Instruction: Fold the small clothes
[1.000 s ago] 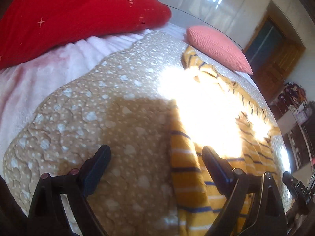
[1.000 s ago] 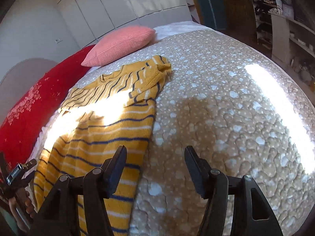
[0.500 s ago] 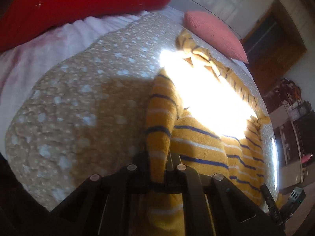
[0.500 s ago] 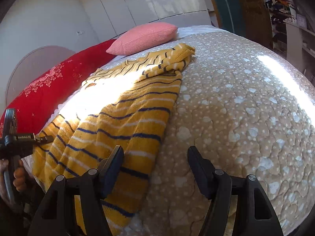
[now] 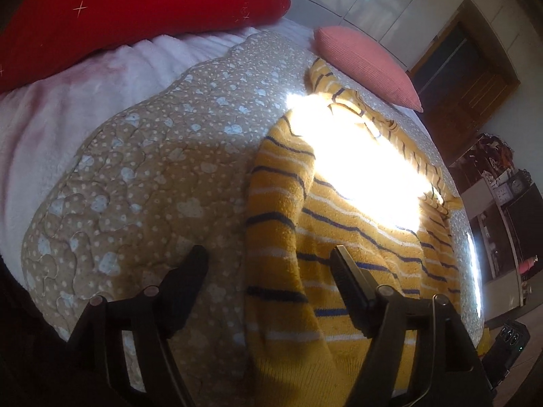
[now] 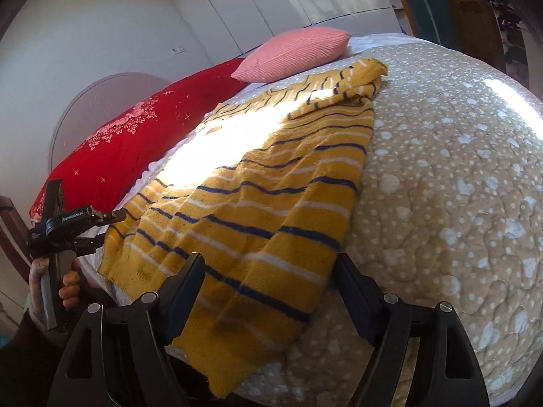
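Between the spread fingers of the left claw point(image 5: 269, 266), whose jaws have just been opening, a folded ridge of the yellow knitted sweater with navy and white stripes point(image 5: 278, 237) lies ungripped. The right claw point(image 6: 268, 276) stands wide, jaws just opening, over the sweater's hem. Ahead spreads the beige spotted quilted bedspread point(image 6: 441, 186), beyond it a pink ribbed cushion point(image 6: 298, 51).
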Action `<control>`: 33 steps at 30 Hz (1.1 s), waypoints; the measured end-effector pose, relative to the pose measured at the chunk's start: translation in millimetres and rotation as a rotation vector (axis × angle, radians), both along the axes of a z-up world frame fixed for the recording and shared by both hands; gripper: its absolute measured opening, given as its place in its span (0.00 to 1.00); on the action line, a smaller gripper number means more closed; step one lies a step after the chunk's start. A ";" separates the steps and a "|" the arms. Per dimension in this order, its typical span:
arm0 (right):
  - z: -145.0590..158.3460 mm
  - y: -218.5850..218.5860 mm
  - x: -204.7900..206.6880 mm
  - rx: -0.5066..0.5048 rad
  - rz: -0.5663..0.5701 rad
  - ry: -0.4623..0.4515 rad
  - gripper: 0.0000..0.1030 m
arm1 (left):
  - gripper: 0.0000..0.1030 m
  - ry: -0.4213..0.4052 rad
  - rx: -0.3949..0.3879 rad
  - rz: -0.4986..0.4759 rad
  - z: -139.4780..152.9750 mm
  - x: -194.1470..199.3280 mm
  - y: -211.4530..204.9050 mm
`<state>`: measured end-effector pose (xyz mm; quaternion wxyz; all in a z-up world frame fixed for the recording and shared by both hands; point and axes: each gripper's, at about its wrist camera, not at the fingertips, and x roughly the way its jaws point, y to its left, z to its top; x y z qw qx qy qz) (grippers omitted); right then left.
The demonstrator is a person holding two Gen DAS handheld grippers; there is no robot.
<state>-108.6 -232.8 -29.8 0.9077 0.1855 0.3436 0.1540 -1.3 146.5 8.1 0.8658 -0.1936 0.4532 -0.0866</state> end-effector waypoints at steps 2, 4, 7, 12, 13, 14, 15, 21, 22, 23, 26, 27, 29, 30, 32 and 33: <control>0.8 7.0 6.7 0.024 0.027 -0.008 0.80 | 0.77 -0.008 -0.025 -0.044 -0.6 3.7 -8.6; -0.7 13.4 15.4 0.059 0.037 -0.006 0.80 | 0.80 -0.003 -0.063 -0.105 -2.8 5.9 -20.4; -5.2 23.3 25.2 0.074 0.013 -0.018 0.84 | 0.87 -0.022 -0.050 -0.152 -5.1 2.6 -41.2; -4.9 33.9 23.4 0.016 -0.024 -0.024 0.79 | 0.42 0.003 0.110 -0.100 -5.1 -0.9 -53.7; -4.4 30.3 23.8 -0.010 -0.043 -0.006 0.59 | 0.06 0.028 0.122 -0.078 -6.2 0.5 -47.9; -4.6 23.9 24.8 -0.013 -0.058 0.014 0.46 | 0.08 0.052 0.062 -0.070 -7.5 1.6 -39.3; -6.5 13.0 26.6 0.039 -0.050 0.035 0.20 | 0.07 0.068 -0.002 -0.048 -8.2 0.7 -28.6; -9.9 -27.3 12.9 0.241 -0.053 0.088 0.10 | 0.07 0.077 -0.085 -0.048 9.3 -24.5 -20.6; -5.0 -26.7 7.8 0.233 -0.047 0.078 0.09 | 0.07 0.075 -0.081 -0.063 13.3 -31.5 -25.2; 0.1 -27.4 1.8 0.235 -0.045 0.067 0.09 | 0.07 0.077 -0.081 -0.081 16.3 -39.2 -29.2; 13.5 -32.0 -19.8 0.274 -0.050 0.040 0.09 | 0.07 0.090 -0.089 -0.128 21.1 -65.0 -38.0; 17.0 -33.8 -28.1 0.281 -0.054 0.033 0.09 | 0.07 0.097 -0.092 -0.137 21.2 -72.6 -39.5; 20.3 -38.1 -43.6 0.274 -0.058 0.031 0.09 | 0.07 0.103 -0.076 -0.138 19.6 -87.6 -37.9; 21.0 -38.7 -48.9 0.259 -0.063 0.035 0.09 | 0.07 0.105 -0.064 -0.134 18.1 -93.8 -36.6; 19.6 -41.4 -57.5 0.235 -0.069 0.052 0.09 | 0.07 0.112 -0.060 -0.126 14.6 -101.7 -31.0; 18.4 -43.4 -60.7 0.236 -0.067 0.061 0.09 | 0.07 0.113 -0.061 -0.122 13.6 -104.1 -29.2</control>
